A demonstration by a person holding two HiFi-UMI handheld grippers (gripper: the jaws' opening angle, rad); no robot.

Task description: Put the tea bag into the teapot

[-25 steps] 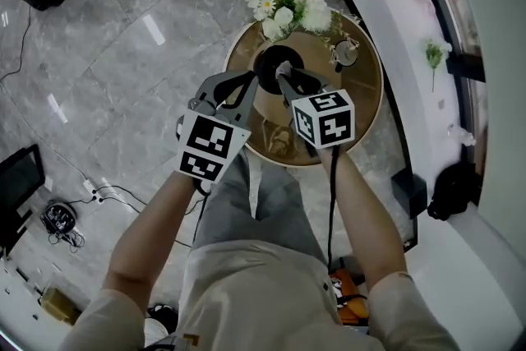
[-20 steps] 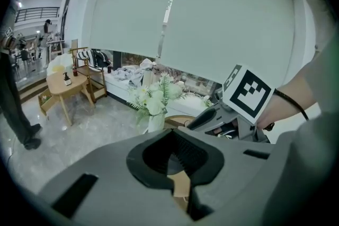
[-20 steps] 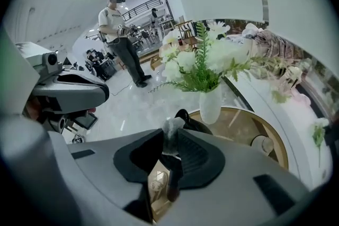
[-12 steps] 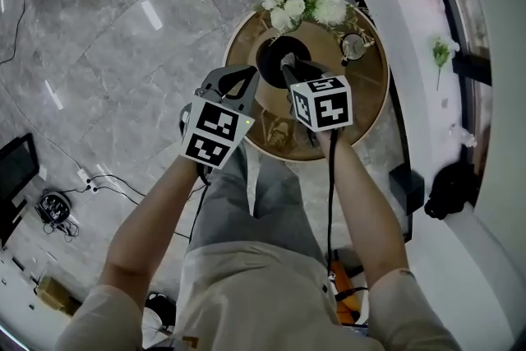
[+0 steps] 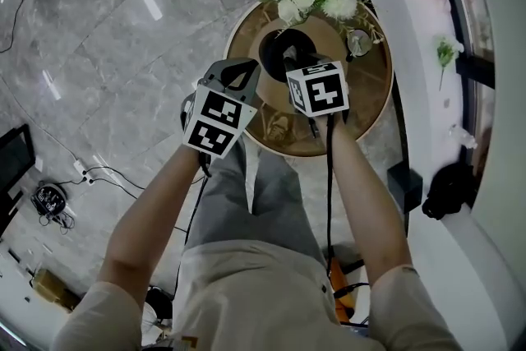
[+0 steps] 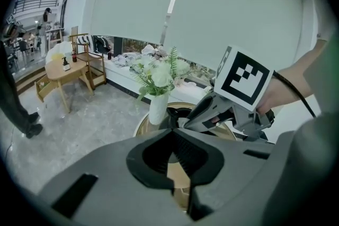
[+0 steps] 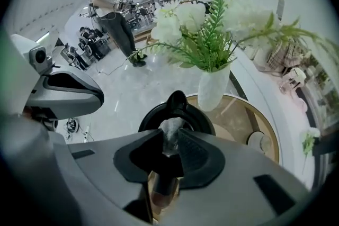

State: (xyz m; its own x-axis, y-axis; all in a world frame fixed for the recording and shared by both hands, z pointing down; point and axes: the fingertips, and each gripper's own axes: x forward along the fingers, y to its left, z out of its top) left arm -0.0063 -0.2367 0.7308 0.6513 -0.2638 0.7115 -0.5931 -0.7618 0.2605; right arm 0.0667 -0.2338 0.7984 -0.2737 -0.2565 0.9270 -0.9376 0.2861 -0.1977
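Pinching a pale, crumpled tea bag (image 7: pixel 169 132) between the jaws of the right gripper (image 7: pixel 170 137), pads pressed on both its sides, bag held clear of the table and not yet inside the pot. Directly beyond and beneath those jaws, the open round mouth of a black teapot (image 7: pixel 198 120), standing on a round wooden table (image 7: pixel 238 119). Just past the teapot, ahead and slightly right of the jaws, a white vase (image 7: pixel 213 90) of white flowers (image 7: pixel 185 16). Farther right of the jaws, near the table's edge, a small cup (image 7: pixel 259 141). Left of the right jaws, apart from both pot and bag, the left gripper (image 6: pixel 172 132), jaws pressed together on nothing, poised over the table's edge. Well beyond the jaws, on grey marble floor (image 7: pixel 122 87), a person (image 7: pixel 114 2) standing.
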